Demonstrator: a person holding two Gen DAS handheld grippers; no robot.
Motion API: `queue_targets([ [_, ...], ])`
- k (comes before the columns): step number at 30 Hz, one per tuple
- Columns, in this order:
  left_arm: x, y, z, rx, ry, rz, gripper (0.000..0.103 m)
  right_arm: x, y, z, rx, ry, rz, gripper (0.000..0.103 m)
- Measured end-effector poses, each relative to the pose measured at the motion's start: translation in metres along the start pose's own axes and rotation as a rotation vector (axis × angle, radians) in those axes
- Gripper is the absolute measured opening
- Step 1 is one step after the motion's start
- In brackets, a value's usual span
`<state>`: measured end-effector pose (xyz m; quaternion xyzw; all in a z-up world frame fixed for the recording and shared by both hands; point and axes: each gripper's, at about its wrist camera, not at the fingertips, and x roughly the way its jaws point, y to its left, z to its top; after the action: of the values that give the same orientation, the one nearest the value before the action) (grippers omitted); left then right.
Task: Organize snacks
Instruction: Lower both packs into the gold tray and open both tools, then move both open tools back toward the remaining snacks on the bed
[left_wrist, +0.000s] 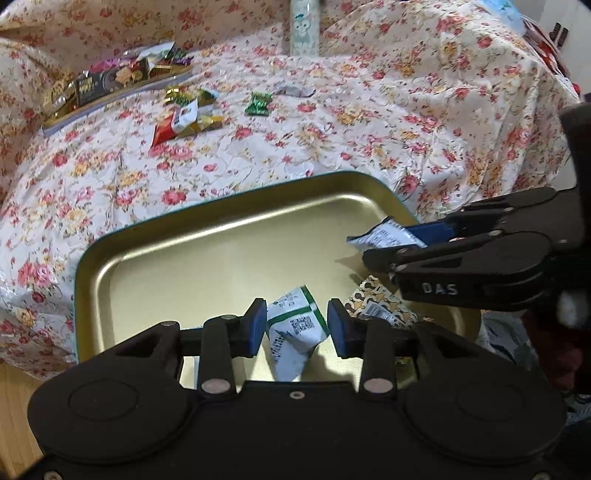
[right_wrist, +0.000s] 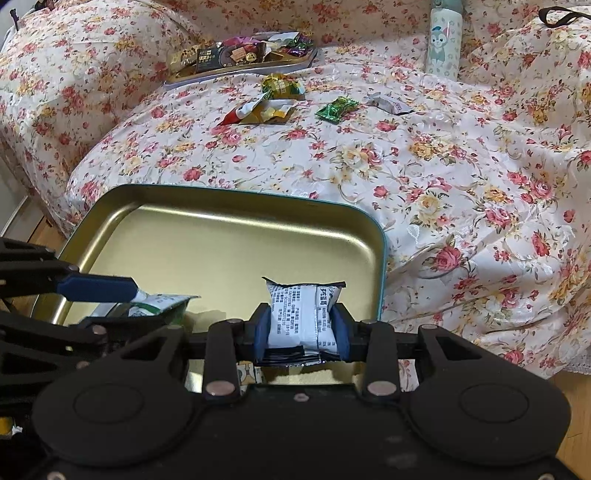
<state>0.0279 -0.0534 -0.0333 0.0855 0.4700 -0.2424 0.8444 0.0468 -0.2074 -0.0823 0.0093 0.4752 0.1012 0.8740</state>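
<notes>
Over the gold tray, your right gripper clamps a white packet for dropping. Your left gripper stands slack around a green packet, pads clear of it.

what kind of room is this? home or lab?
Likely a home, perhaps a bedroom or living room: a floral quilted cover draped over soft furniture, wood flooring at the edge, a cartoon-print bottle, and loose snack packets beside a gold tray.

The letters "DAS" stand in white on the black body of the right tongs; the packet print is too small to read.
</notes>
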Motion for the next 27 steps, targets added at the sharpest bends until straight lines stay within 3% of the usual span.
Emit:
queue_targets([
  [14,-0.01,0.003,0.005,-0.008,-0.054,0.036,0.046,-0.001,0.0,-0.001,-0.011,0.004,0.027,0.039],
  [27,-0.014,0.019,0.018,-0.03,-0.131,0.117,0.047,-0.013,-0.001,0.013,-0.008,-0.08,0.051,0.039],
])
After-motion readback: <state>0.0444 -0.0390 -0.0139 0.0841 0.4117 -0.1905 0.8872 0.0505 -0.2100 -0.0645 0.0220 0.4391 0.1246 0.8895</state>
